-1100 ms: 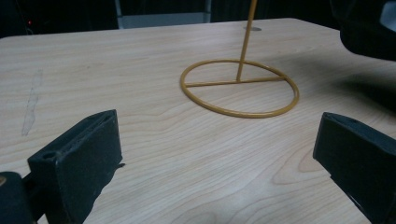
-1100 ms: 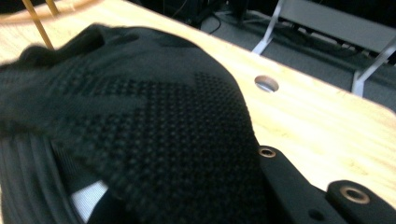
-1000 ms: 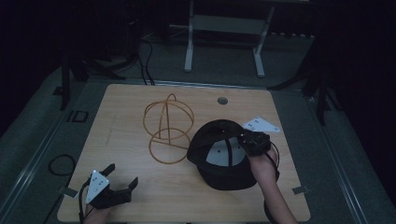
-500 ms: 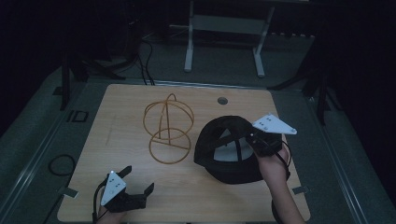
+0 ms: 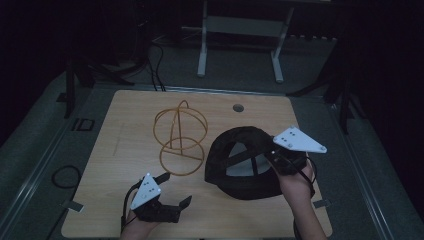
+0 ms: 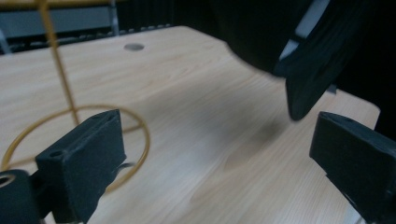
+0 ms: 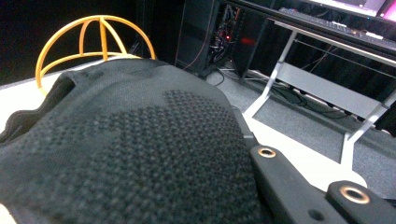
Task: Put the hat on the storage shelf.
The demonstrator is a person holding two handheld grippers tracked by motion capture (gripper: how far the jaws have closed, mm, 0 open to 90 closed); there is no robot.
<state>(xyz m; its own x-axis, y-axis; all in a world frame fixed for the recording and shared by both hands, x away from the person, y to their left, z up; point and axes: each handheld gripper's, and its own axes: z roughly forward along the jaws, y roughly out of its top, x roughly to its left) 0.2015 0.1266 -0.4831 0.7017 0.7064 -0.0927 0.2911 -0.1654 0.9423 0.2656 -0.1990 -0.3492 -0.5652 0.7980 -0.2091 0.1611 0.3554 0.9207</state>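
Wooden table point(image 5: 125, 150), dim room. A black baseball cap point(image 5: 235, 175) sits at right of centre in the high view, opening turned up so the pale lining and inner straps show. The right gripper point(image 5: 272, 156) is closed on the cap's right rim, the person's right hand point(image 5: 295, 175) below it, grey three-cornered plate point(image 5: 299, 140) on top. In the right gripper view the cap's mesh crown point(image 7: 140, 154) takes up the lower left, with one black jaw lying against the fabric at lower right; the second jaw is hidden under the cloth.

Compared with half a second ago, the cap reads much the same in place, still held at the same rim; a second ago it lay slightly further left and lower in the frame.

The left gripper point(image 5: 176, 190) is at the bottom of the high view, left of centre, jaws wide apart and holding nothing. It has moved right along the near table edge over the last second. In the left gripper view, bare wood shows between its jaws, and the cap's brim point(image 6: 308, 79) hangs at upper right, clear of the tabletop.

An orange wire hat stand point(image 5: 179, 137) stands upright at centre left, just beside the cap, unmoved.
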